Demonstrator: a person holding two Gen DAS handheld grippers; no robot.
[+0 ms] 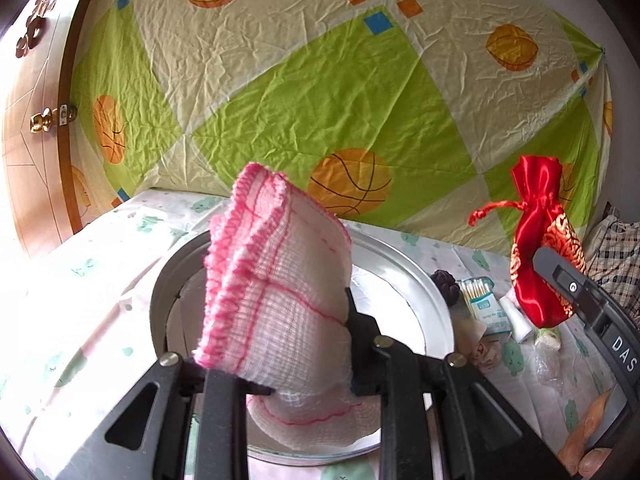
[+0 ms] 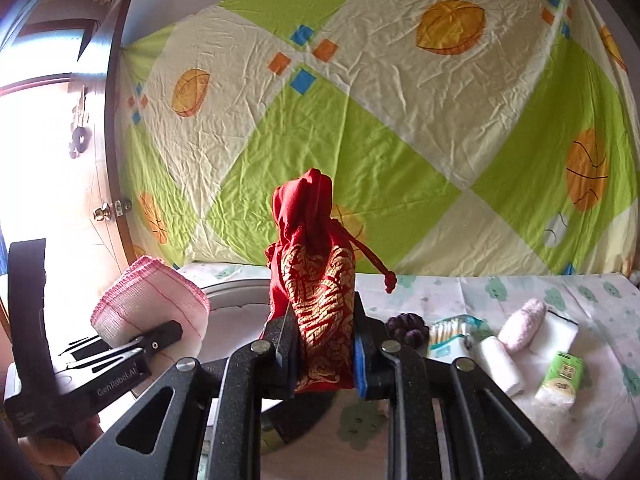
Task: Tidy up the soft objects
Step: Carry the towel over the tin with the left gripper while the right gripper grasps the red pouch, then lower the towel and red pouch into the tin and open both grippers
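My left gripper (image 1: pixel 296 344) is shut on a folded white gauze cloth with pink edging (image 1: pixel 272 280) and holds it upright above a round metal tray (image 1: pixel 420 280). The cloth also shows at the left of the right wrist view (image 2: pixel 152 304). My right gripper (image 2: pixel 320 352) is shut on a red satin drawstring pouch with gold embroidery (image 2: pixel 316 280), held upright above the table near the tray's (image 2: pixel 240 284) right side. The pouch also shows at the right of the left wrist view (image 1: pixel 540 248).
On the floral tablecloth (image 2: pixel 480 420) to the right lie a dark purple knitted item (image 2: pixel 406 328), a pack of cotton swabs (image 2: pixel 448 332), a white gauze roll (image 2: pixel 500 364), a pink fluffy roll (image 2: pixel 524 320) and a green-labelled packet (image 2: pixel 560 380). A patterned sheet hangs behind.
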